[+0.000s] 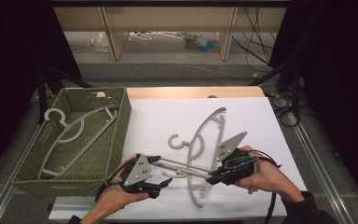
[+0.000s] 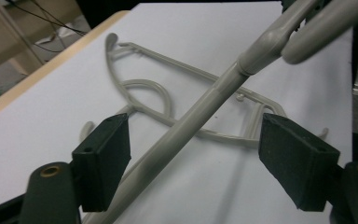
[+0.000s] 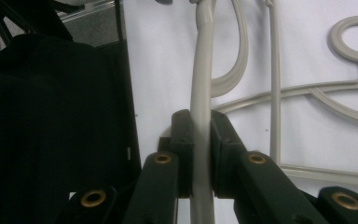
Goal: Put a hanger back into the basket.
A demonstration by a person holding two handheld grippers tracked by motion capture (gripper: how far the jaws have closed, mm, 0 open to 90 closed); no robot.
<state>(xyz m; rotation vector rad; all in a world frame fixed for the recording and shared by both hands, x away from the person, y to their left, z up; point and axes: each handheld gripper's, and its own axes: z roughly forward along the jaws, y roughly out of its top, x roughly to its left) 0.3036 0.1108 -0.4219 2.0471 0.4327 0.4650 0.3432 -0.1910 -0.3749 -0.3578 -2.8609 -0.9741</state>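
Table (image 1: pixel 261 121) under a white sheet. At its left edge sits a green woven basket (image 1: pixel 121 121), open top, with one grey hanger in basket (image 1: pixel 72 135) lying flat, hook toward the far-left corner; room left for more.

Held hanger (image 1: pixel 182 166): grey plastic, lifted just above the sheet near the front edge, between both hands. Looks light, rigid and smooth, so likely to swivel in a single pinch; the straight bar is the sensible hold, with two points apart to stop rotation.

Second hanger on table (image 1: pixel 205 140) lies flat mid-table, under the held one.

Right hand-held gripper (image 3: pixel 200 154): pressed tight on the held hanger's bar.

Left hand-held gripper (image 2: pixel 196 154): spread wide, bar passing between the pads, close by the left pad, not gripped.
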